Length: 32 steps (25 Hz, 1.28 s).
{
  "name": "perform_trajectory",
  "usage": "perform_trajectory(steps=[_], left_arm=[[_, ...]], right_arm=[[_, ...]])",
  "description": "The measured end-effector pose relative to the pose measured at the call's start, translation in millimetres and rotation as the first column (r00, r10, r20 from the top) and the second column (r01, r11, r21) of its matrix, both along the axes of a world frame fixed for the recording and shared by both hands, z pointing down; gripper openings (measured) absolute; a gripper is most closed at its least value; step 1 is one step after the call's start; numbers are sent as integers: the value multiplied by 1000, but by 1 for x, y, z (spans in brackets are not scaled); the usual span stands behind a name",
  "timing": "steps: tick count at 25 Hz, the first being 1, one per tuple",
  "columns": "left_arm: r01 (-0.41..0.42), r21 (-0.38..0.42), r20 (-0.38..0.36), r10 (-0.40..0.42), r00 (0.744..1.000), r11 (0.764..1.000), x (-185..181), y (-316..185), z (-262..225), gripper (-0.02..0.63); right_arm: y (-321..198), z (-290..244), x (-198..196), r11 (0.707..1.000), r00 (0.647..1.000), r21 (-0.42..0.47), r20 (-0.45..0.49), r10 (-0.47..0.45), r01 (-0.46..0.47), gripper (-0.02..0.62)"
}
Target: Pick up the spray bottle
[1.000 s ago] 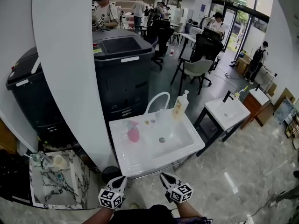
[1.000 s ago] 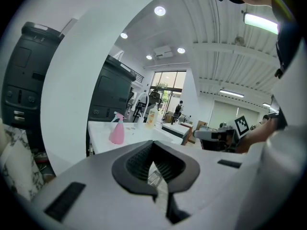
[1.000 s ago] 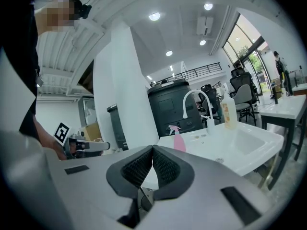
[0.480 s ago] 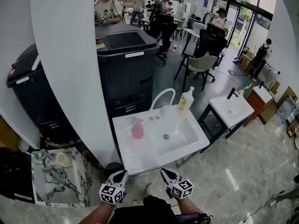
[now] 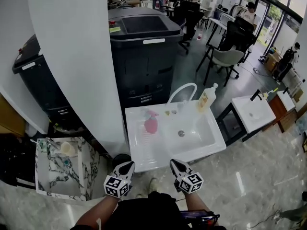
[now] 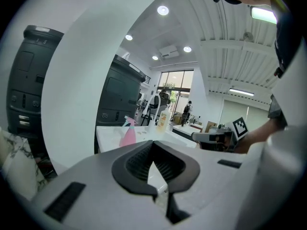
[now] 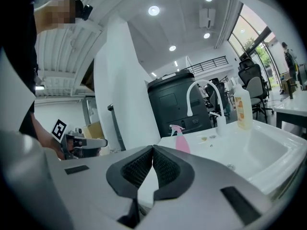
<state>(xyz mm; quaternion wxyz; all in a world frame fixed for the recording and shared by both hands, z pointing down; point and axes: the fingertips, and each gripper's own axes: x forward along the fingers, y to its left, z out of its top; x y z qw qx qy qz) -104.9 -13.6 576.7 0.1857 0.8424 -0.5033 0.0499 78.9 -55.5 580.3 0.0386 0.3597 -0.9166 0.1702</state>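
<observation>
A pink spray bottle (image 5: 151,123) stands on the ribbed left side of a white sink unit (image 5: 144,153); it also shows in the left gripper view (image 6: 128,133) and the right gripper view (image 7: 180,140). My left gripper (image 5: 125,168) and right gripper (image 5: 176,167) hover side by side just short of the sink's near edge, both pointing toward it. Each is shut with nothing between its jaws, as the left gripper view (image 6: 153,155) and right gripper view (image 7: 153,161) show. The bottle is well beyond both.
A white arched faucet (image 5: 182,92) and a yellowish soap bottle (image 5: 207,98) stand at the sink's back. A white column (image 5: 79,61) rises at left, with black bins (image 5: 146,56) behind it. A marble-patterned tray (image 5: 62,169) lies on the floor at left. A second sink (image 5: 256,111) stands right.
The sink and bottle have drawn nearer and shifted right in the head view as both grippers advanced toward the sink's near edge. Both stayed shut.
</observation>
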Motion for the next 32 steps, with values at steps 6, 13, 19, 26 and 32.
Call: perform_trajectory(steps=[6,13,19,26,32], left_arm=[[40,-3,4,-40,999,999,3,-39,-2,8],[95,-7,3,-95,995,995,6,-77,-2,8],[152,-22,24,-151,988,988,8,-95,-1,8],[208,-24,33,-207,978,978,10,-106,1,8],[207,-7,42,-207,977,978,8,-120,-4,8]], right_arm=[[-49,3,0,999,999,-13,-2,-44,44,26],[-106,6,-12,992,992,-22,16,-123,123,26],[-145,12,-33,979,980,-30,27,-199,199,26],[-178,18,-46,967,967,-24,13,-253,253,26],[-204,23,-52,967,967,-23,-9,-254,254,26]])
